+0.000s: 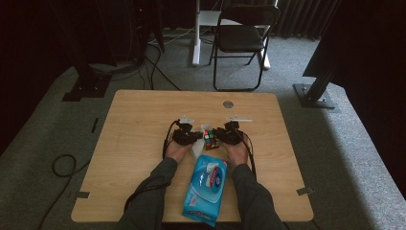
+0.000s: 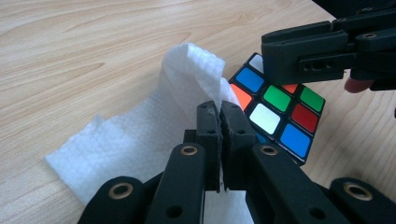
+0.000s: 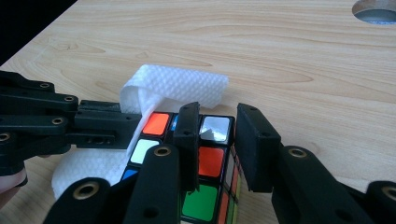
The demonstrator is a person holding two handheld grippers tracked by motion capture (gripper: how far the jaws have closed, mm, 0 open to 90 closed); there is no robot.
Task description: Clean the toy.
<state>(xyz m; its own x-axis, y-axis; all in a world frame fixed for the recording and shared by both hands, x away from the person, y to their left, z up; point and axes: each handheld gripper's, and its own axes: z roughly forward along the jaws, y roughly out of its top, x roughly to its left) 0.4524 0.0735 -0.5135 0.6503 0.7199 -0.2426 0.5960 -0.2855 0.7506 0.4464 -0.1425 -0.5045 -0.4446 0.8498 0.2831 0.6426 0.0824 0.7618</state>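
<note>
Nearest the person, a blue pack of wipes [image 1: 206, 188] lies on the table [image 1: 134, 143] between the forearms, its long axis running away from them. Just beyond it, the left gripper [image 2: 219, 112] has its jaws pressed together on a white wipe [image 2: 140, 135], whose free end curls up and over toward the puzzle cube [image 2: 275, 109]. The cube sits just to the right of that wipe, touching it, and the right gripper [image 3: 218, 135] straddles one corner with jaws parted; I cannot tell whether they press it. The wiping move likely goes rightward from the left gripper onto the cube's top face.
</note>
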